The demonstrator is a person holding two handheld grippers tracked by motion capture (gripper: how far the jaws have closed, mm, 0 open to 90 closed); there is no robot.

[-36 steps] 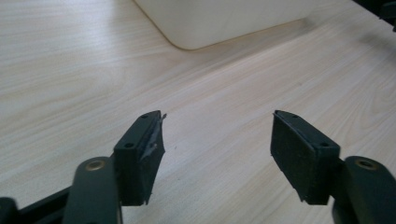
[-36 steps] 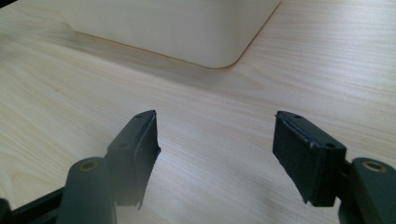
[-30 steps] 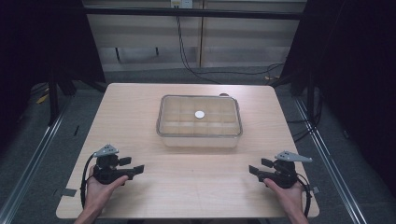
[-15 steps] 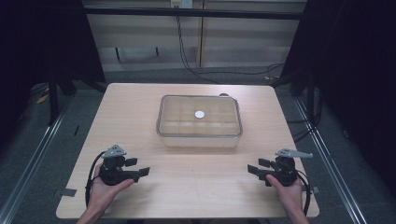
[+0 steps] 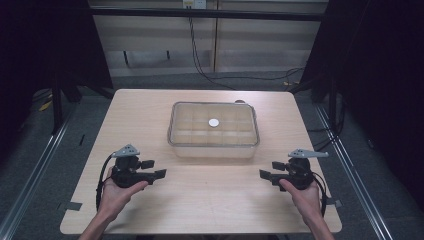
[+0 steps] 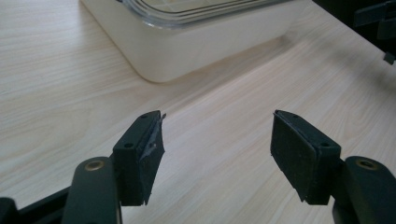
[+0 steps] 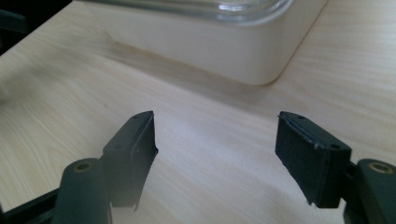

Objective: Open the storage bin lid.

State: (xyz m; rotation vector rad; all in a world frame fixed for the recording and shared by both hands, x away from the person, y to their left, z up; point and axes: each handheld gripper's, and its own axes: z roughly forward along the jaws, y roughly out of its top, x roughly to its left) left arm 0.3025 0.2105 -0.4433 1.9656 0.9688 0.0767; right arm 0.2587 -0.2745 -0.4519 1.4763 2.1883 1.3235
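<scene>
High view: clear lidded container (image 5: 214, 130) sits mid-tabletop (image 5: 150, 115), and there's a small white disc (image 5: 214, 122) on its lid. The left gripper (image 5: 152, 169) and right gripper (image 5: 267, 170) both sit near the front edge, well apart from it.

Left gripper view: fingers (image 6: 140, 156) spread wide, holding nothing, container corner ahead.

Right gripper view: fingers (image 7: 310, 156) released too, with the container just beyond them.

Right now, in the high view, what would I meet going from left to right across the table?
Left gripper → clear lidded container with a small white disc on its lid → right gripper.
</scene>
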